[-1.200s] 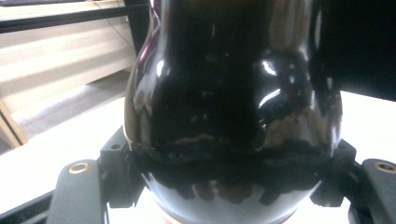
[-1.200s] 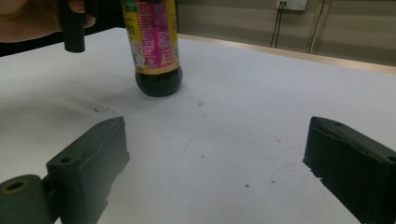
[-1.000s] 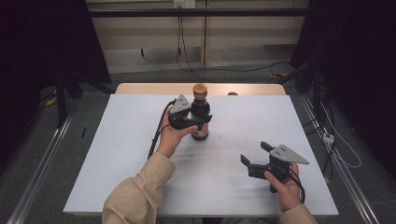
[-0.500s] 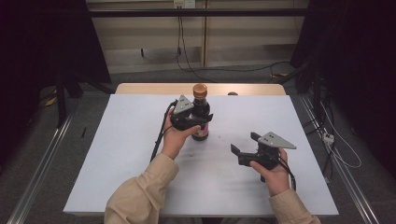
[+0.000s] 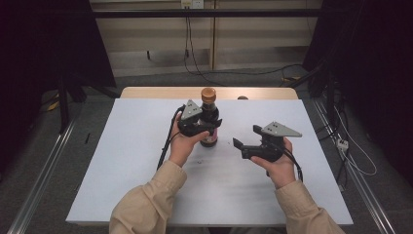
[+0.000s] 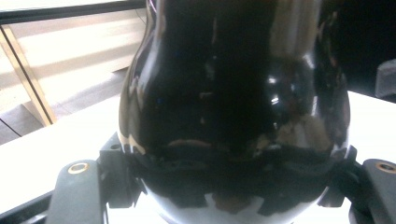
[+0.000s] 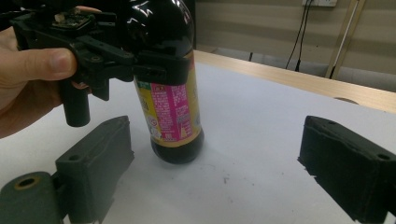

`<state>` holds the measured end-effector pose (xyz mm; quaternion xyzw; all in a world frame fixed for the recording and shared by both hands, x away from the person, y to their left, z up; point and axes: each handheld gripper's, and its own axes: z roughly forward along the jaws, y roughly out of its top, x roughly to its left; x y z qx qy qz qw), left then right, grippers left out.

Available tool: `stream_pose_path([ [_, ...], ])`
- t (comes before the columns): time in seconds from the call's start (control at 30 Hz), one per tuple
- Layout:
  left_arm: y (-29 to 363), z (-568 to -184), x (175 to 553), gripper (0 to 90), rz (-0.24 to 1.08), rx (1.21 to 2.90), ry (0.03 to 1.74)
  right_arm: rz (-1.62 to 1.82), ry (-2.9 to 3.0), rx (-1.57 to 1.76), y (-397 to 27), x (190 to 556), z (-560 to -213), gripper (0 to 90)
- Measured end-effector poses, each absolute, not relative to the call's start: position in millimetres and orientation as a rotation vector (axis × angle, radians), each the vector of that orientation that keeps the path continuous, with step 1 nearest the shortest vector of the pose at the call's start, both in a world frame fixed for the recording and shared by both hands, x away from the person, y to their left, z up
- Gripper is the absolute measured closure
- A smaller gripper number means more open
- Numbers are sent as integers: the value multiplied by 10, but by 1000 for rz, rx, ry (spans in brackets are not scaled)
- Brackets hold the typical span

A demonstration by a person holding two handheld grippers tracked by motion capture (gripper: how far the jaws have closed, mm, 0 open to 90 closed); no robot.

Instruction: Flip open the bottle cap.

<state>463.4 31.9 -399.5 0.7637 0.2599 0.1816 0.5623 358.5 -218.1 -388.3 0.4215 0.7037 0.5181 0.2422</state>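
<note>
Nearer now, right hand-held gripper (image 5: 243,145) gapes empty; left hand-held gripper (image 5: 207,127) clamps glossy dark bottle (image 5: 209,117) (bulbous, labelled)

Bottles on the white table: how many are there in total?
1. A dark bottle with an orange cap stands near the far middle of the table, clamped by the left hand-held gripper. Nothing visible seems able to hide another.

White-topped table (image 5: 146,165) with wooden far edge at centre; grey floor (image 5: 39,161) around; pale wall panels (image 5: 146,44) at 12 o'clock; black curtains (image 5: 375,73) at 3 and 9; cables (image 5: 243,73) trailing.
</note>
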Motion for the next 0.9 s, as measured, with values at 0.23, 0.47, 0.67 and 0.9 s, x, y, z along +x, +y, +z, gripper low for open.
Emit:
stream_pose_path([
  [0.23, 332, -3989, 4646, 276, 395, 1812, 608, 1418, 1943, 1151, -2131, 3736, -3746, 113],
  [0.47, 330, -3980, 4638, 278, 395, 1826, 607, 1472, 1915, 1173, -2102, 3827, -3616, 164],
  [0.67, 326, -3974, 4633, 282, 398, 1833, 609, 1477, 1929, 1161, -2079, 3877, -3533, 200],
  [0.9, 327, -3978, 4635, 284, 397, 1831, 614, 1483, 1943, 1171, -2068, 3953, -3438, 329],
])
